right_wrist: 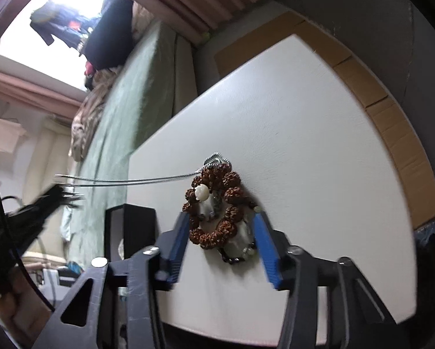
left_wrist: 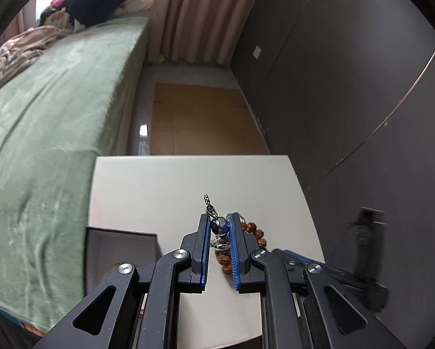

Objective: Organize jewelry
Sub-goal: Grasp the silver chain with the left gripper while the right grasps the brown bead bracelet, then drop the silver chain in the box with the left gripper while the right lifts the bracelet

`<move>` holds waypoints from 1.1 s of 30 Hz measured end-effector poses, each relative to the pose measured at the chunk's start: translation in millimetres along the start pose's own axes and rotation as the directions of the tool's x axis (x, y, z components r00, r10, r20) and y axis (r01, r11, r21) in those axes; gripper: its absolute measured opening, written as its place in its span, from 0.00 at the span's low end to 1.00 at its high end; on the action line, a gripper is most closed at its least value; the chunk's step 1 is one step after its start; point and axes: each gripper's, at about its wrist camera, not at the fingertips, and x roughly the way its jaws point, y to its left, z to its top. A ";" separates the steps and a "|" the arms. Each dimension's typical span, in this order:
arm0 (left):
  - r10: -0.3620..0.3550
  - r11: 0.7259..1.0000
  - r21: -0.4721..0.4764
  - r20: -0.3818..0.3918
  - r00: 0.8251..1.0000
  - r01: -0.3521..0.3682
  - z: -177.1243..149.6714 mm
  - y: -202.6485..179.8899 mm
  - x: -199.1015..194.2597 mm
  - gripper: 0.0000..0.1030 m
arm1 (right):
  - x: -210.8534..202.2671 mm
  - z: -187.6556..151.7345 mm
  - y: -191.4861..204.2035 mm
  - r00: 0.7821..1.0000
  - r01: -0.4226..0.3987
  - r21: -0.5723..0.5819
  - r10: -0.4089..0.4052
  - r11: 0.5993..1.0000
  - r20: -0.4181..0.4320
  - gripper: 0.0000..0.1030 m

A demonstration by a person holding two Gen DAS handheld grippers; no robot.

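The left gripper [left_wrist: 220,226] is nearly closed, its blue pads pinching a silver chain [left_wrist: 211,208] with a dark blue pendant between them; a short run of links sticks up past the fingertips. In the right wrist view that chain [right_wrist: 136,181] runs taut in two thin strands from the pile toward the blurred left gripper [right_wrist: 57,196] at the frame's left edge.

The right gripper [right_wrist: 221,221] is spread wide and grips nothing. Its two pads straddle a jewelry pile on the white table [right_wrist: 304,133]: one brown bead bracelet [right_wrist: 214,203] with one white bead, lying over pale stones and smaller dark beads whose count I cannot tell. Whether the pads touch the bracelet is unclear. In the left view, part of the bracelet [left_wrist: 253,232] shows just right of the pads.

One open box [left_wrist: 118,250] sits at the table's left edge, dark outside and pale inside.

Beyond the table lie cardboard [left_wrist: 200,119] on the floor, one green bed [left_wrist: 51,116] and pink curtains [left_wrist: 200,14]
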 end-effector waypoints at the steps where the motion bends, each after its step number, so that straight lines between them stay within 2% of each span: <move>1: 0.002 1.000 0.001 0.006 1.000 -0.002 2.7 1.6 -3.7 0.12 | 7.9 1.4 3.5 1.000 0.014 -0.005 -0.014 1.000 -0.013 0.37; 6: 0.018 1.000 0.009 0.040 0.999 -0.018 6.2 10.4 -27.1 0.12 | 27.2 4.7 14.6 0.994 0.097 -0.025 -0.098 0.995 -0.037 0.37; 10: 0.022 1.000 0.020 0.073 0.997 -0.023 11.2 12.9 -46.8 0.12 | 45.4 6.5 14.9 0.982 0.172 -0.034 -0.174 0.984 -0.074 0.36; 12: 0.020 0.999 0.030 0.093 0.996 -0.023 15.0 12.5 -56.8 0.12 | 51.1 6.8 16.6 0.976 0.201 -0.049 -0.205 0.978 -0.074 0.28; 13: 0.016 0.999 0.033 0.108 0.994 -0.020 18.2 12.3 -64.1 0.12 | 51.0 7.2 18.4 0.972 0.220 -0.060 -0.224 0.974 -0.072 0.19; 17: 0.000 0.999 0.048 0.165 0.986 -0.008 28.1 8.9 -90.4 0.12 | 40.5 6.9 25.2 0.981 0.188 -0.085 -0.192 0.978 -0.039 0.19; 22: -0.004 0.998 0.060 0.233 0.973 -0.011 38.5 7.7 -122.0 0.12 | 16.8 4.7 34.8 0.994 0.108 -0.108 -0.108 0.988 0.005 0.19; 33: 0.004 0.995 0.090 0.334 0.943 -0.036 50.2 13.9 -176.6 0.12 | -25.2 -3.7 73.4 0.996 0.023 -0.181 -0.007 0.983 0.088 0.19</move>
